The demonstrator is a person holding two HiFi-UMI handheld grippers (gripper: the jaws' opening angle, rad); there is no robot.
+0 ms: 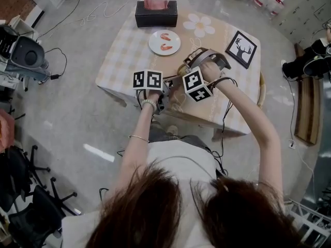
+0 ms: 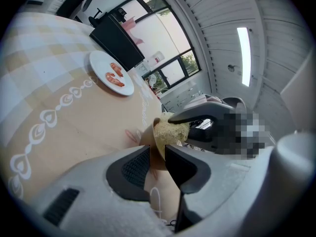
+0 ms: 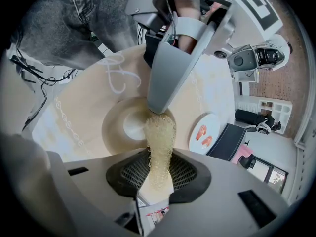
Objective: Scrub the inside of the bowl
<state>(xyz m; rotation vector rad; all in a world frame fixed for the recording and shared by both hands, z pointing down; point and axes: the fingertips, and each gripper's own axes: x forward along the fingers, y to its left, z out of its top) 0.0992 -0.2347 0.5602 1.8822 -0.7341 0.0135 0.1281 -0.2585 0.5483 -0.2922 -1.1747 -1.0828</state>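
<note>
**Both claws at the bowl: one on the rim, one with the scrubber**

The bowl [image 3: 116,127] is tan and shallow. It stands on the bench [image 1: 129,50], close to the edge nearest the person. In the head view the two grippers and the person's hands cover most of it.

The left claw [image 2: 157,154] is pressed together on the bowl's rim, with the thin tan wall caught between its two dark pads. In the right gripper view the same claw comes down from above as a grey wedge, and its tip meets the rim on the far side.

The right claw [image 3: 158,169] pinches a pale yellow mesh scrubber [image 3: 159,132]. The scrubber sticks out past the claw and reaches over the rim into the bowl, just beside the left claw's tip. Whether it touches the bottom of the bowl cannot be told.

A white plate [image 1: 164,42] with two pink pieces on it lies farther back on the bench, apart from the bowl. A dark box [image 1: 156,14] stands beyond the plate at the far edge. A framed deer picture [image 1: 241,48] lies toward the right corner.
</note>
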